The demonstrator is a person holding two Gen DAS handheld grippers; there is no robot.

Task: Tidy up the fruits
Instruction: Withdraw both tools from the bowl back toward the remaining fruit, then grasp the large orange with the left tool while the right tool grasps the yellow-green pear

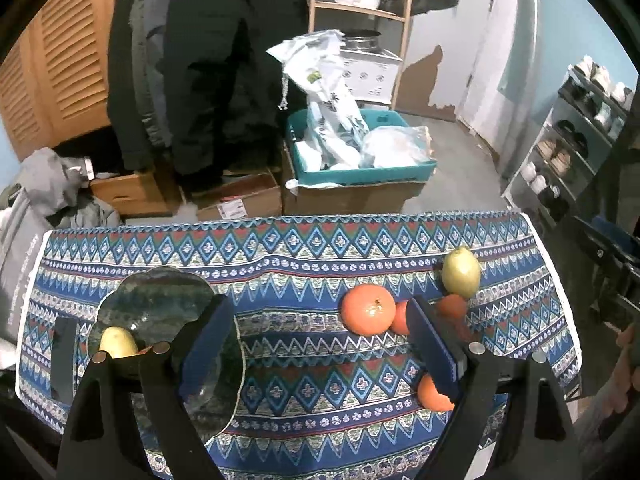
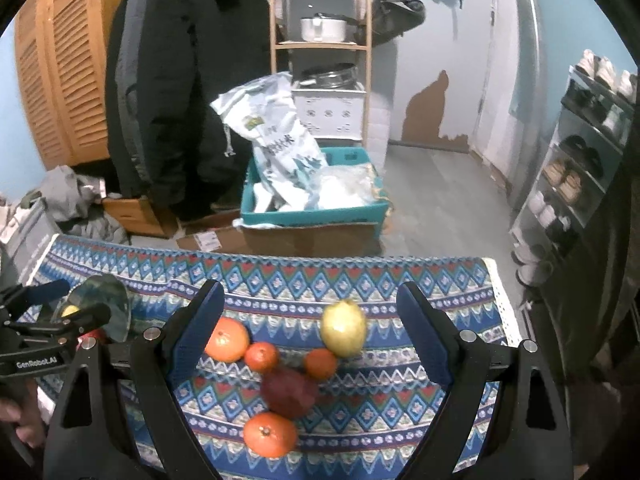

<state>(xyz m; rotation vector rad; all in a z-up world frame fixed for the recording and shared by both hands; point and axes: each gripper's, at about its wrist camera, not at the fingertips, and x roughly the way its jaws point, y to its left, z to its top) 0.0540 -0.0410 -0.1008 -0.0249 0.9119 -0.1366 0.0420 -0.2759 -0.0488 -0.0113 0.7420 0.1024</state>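
**Meanwhile, loose fruit waits at the table's right edge**

Meanwhile, your glass plate (image 1: 160,308) near the table's left edge already holds one pale fruit (image 1: 117,342). Your left gripper (image 1: 320,344) and right gripper (image 2: 310,344) hang wide open, holding nothing. Oranges (image 2: 227,339) cluster beside an upright lemon (image 2: 344,328), its tip pointing toward the far edge.
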